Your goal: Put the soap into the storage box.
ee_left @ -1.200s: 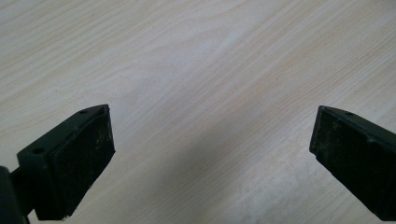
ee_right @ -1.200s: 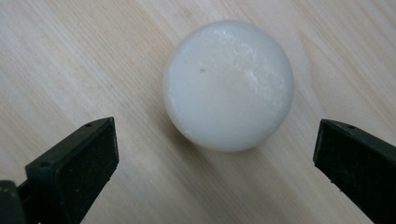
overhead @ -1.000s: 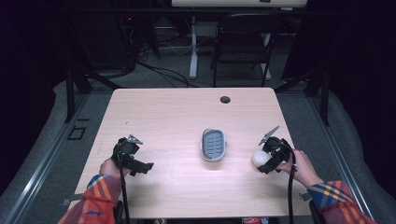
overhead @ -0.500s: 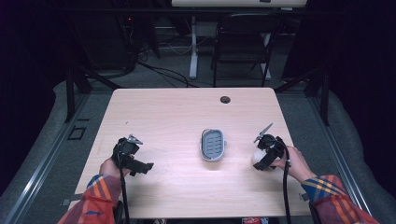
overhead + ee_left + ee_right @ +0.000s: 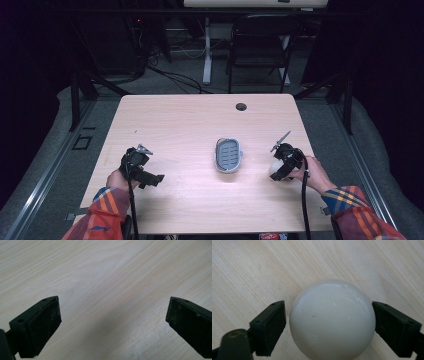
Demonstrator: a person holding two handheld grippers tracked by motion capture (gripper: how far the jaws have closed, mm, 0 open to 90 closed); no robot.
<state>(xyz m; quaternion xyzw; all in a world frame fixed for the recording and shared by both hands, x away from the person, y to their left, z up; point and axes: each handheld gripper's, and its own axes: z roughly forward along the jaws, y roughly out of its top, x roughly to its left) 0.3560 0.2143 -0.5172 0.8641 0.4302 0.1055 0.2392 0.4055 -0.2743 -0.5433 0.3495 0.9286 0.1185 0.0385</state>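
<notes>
A pale wood-grain table [image 5: 190,125] stood on grey carpet, a dark round cable hole [image 5: 241,106] near its far edge. At its centre lay a grey oval dish [image 5: 228,155] with a slotted bottom. To that dish's right a white ball [image 5: 276,167] rested on the tabletop.

Table [image 5: 190,125] top looks like pale wood or wood-look laminate, fine grain, smooth w/ a soft sheen. White ball [image 5: 332,320], just right of the grey tray [image 5: 228,155], is smooth, semi-glossy, prob. plastic, w/ faint scuffs. Tray looks like matt plastic, ribbed inside. Gripper pads [image 5: 43,327] are black, matt, rubbery, w/ pale dust specks. Sleeves [image 5: 102,212] near table's front edge are plaid cloth.
</notes>
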